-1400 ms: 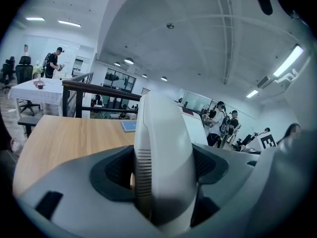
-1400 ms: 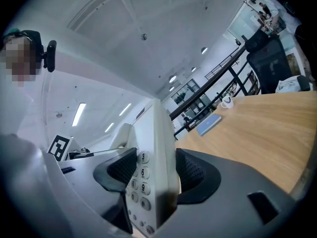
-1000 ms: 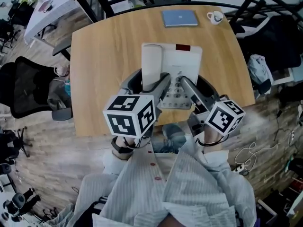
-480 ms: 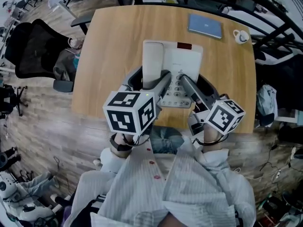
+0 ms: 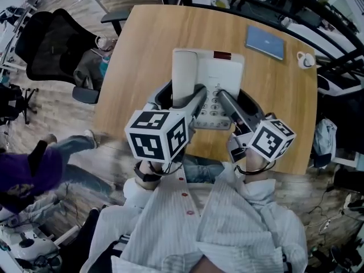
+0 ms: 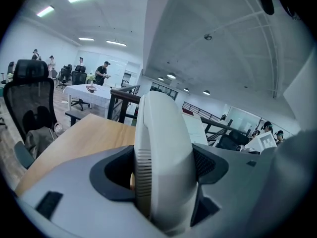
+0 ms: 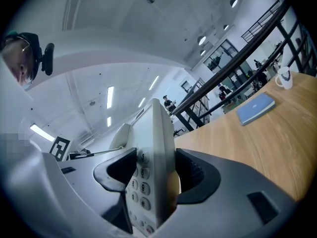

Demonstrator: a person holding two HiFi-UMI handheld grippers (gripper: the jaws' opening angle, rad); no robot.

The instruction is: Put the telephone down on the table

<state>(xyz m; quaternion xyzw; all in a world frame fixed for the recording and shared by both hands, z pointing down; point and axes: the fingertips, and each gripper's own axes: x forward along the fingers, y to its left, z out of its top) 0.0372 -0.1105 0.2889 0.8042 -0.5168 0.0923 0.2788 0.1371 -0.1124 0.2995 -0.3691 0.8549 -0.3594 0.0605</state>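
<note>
1. The telephone (image 5: 215, 78), white with a small red window at its far edge, is held between two claws and shows over the middle of the wooden desk (image 5: 142, 61) in the head view.
2. No view shows whether its underside touches the desk.
3. The left claw (image 5: 181, 96) is clamped on the telephone's left side. In the left gripper view its two grey jaws press against either flank of the handset (image 6: 161, 143), which lies in its cradle.
4. The right claw (image 5: 234, 103) is clamped on the telephone's right side. In the right gripper view its jaws close on the thin edge of the body, with the number keys (image 7: 140, 182) just beside the left jaw.
5. Each claw carries a cube with square black-and-white markers, near the person's striped shirt (image 5: 227, 226).
6. A blue book (image 5: 265, 42) lies flat on the far right part of the desk, well apart from the telephone.
7. A white cup (image 5: 305, 60) stands near the desk's right edge, just beyond the book.
8. A black office chair (image 5: 48, 41) stands on the wooden floor to the left of the desk.
9. A blurred figure in purple (image 5: 25, 172) is on the floor at the lower left.
</note>
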